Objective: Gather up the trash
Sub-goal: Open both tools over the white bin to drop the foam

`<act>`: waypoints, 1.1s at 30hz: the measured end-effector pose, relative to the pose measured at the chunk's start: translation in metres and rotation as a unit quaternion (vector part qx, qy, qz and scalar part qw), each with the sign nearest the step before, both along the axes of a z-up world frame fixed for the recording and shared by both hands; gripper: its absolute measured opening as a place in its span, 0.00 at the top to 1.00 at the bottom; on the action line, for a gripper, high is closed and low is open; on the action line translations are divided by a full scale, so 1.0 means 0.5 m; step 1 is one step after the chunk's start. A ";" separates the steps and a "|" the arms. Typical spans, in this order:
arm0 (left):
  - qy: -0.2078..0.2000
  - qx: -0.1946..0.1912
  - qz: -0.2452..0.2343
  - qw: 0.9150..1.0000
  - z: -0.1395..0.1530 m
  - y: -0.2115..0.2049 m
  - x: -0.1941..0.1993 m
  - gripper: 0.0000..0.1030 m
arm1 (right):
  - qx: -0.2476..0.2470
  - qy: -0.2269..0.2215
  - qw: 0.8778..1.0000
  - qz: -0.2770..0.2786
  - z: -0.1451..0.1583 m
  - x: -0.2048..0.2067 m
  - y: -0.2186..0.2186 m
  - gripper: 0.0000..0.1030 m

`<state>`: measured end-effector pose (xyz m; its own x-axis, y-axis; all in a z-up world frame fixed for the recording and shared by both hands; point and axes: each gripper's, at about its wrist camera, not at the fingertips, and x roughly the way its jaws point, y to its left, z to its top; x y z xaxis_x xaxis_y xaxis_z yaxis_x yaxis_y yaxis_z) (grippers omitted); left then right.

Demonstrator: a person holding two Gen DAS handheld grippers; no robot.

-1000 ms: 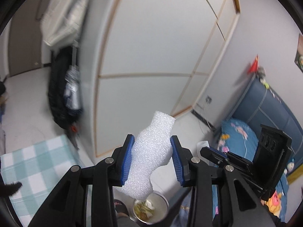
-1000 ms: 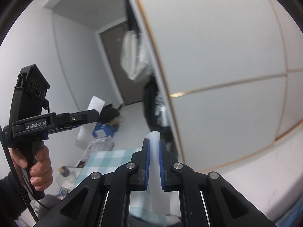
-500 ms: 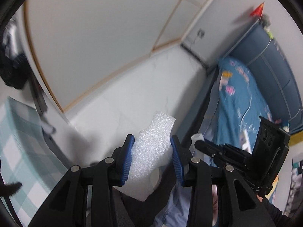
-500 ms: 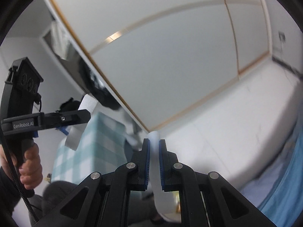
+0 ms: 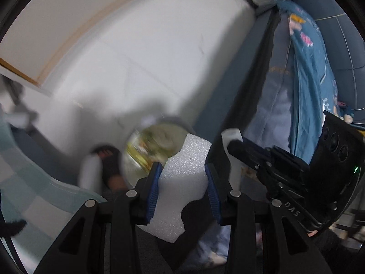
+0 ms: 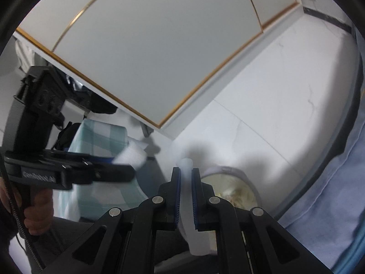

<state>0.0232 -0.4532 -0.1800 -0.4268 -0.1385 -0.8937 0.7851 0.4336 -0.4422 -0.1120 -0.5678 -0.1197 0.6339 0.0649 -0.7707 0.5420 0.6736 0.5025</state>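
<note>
White floor is showing beneath; left gripper [image 5: 183, 189] is pinching foam [image 5: 182, 182], right gripper [image 6: 186, 196] pinching a strip [image 6: 187, 166]; both should be releasing squarely over the bin [image 6: 230, 191]

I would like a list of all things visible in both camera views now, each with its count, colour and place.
foam piece: 1, white, between the left claw's pads
thin foam strip: 1, white, between the right claw's pads
trash bin: 1, grey rim, scraps inside, on the floor below both claws
checked cloth: 1, green and white, left of the bin
wardrobe doors: white with gold trim, behind
bedding: blue, patterned, right side
foot in sandal: 1, black sandal, beside the bin
left claw: 1, black, blue pads
right claw: 1, black, blue pads
</note>
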 end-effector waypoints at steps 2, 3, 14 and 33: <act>0.012 0.003 0.022 1.000 -0.015 0.003 0.015 0.67 | 0.009 0.003 1.000 -0.010 -0.015 -0.008 -0.002 0.92; 0.023 0.008 0.025 0.999 -0.026 0.003 0.020 0.67 | 0.014 0.005 1.000 -0.016 -0.024 -0.013 -0.003 0.92; 0.065 0.064 0.023 0.996 -0.132 -0.006 0.008 0.67 | 0.038 0.036 0.998 -0.040 -0.089 -0.032 0.016 0.91; 0.062 0.081 0.062 0.993 -0.165 0.006 0.039 0.48 | 0.034 0.078 0.996 -0.041 -0.122 -0.020 0.035 0.80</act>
